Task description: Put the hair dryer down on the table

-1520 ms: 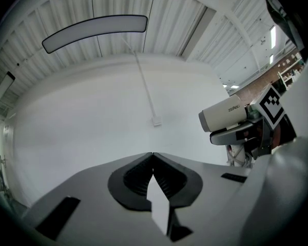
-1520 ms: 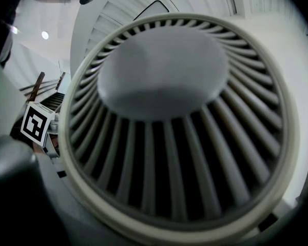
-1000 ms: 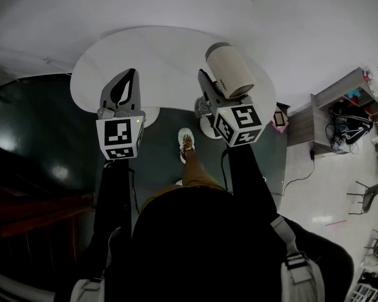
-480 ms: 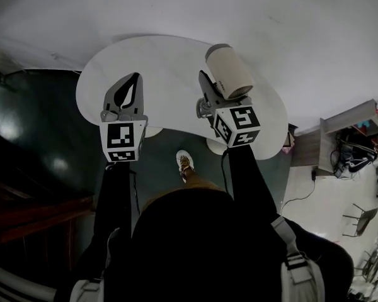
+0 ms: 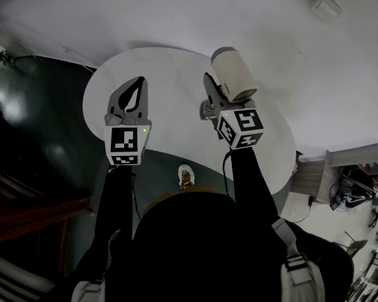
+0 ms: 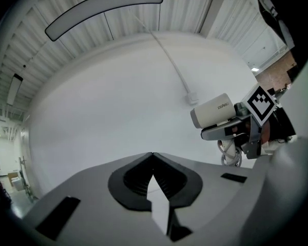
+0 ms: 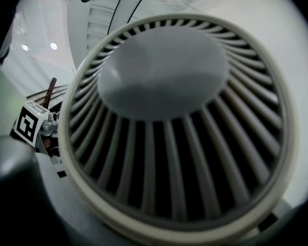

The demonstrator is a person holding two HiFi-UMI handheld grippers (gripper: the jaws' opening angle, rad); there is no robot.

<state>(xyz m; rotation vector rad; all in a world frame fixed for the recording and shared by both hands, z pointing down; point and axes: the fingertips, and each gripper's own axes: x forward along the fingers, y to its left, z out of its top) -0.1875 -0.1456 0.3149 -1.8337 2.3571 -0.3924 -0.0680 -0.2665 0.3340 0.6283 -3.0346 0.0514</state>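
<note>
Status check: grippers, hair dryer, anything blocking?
Left gripper shut, empty. Right gripper shut on hair dryer, held over table, not yet down. Nothing in the way.

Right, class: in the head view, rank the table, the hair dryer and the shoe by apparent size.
1. table
2. hair dryer
3. shoe, though it lies farther from the camera, so its true size is unsure.
</note>
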